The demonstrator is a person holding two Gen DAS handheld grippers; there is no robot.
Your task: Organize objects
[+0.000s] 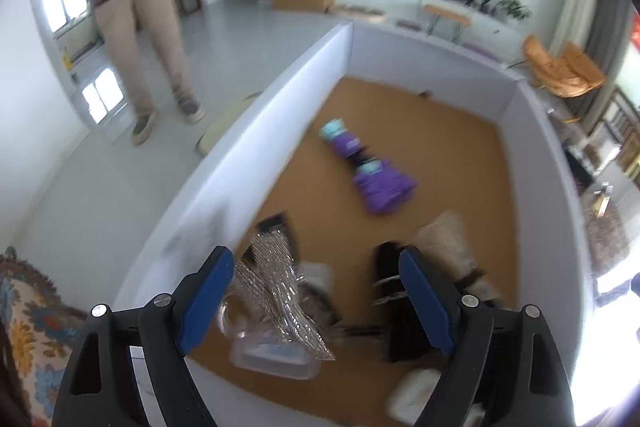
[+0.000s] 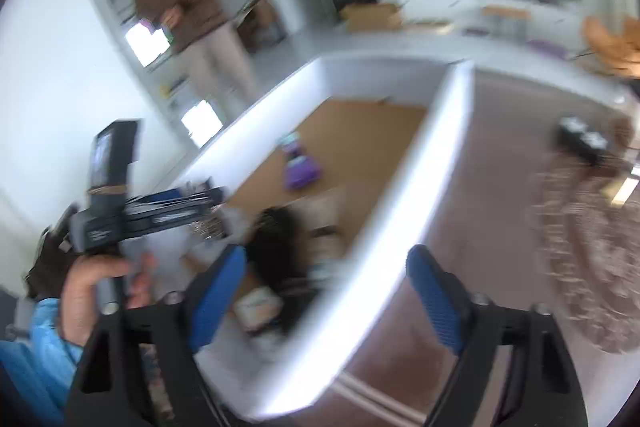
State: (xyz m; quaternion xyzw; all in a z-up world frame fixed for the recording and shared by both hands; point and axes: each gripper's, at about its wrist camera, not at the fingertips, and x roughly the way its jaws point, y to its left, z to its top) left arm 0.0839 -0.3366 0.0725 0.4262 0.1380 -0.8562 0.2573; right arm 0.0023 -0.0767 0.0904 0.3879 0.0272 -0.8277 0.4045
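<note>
Hovering over the near end of the white-walled bin (image 1: 256,115), the left gripper (image 1: 316,301) has its jaws apart and empty, the crinkled clear wrapper (image 1: 276,291) lying just below and between them. The purple bundle (image 1: 368,167) lies mid-floor, long axis running toward the far-left corner, nearer the left gripper than the right gripper (image 2: 332,299), which gapes empty over the bin's right wall
</note>
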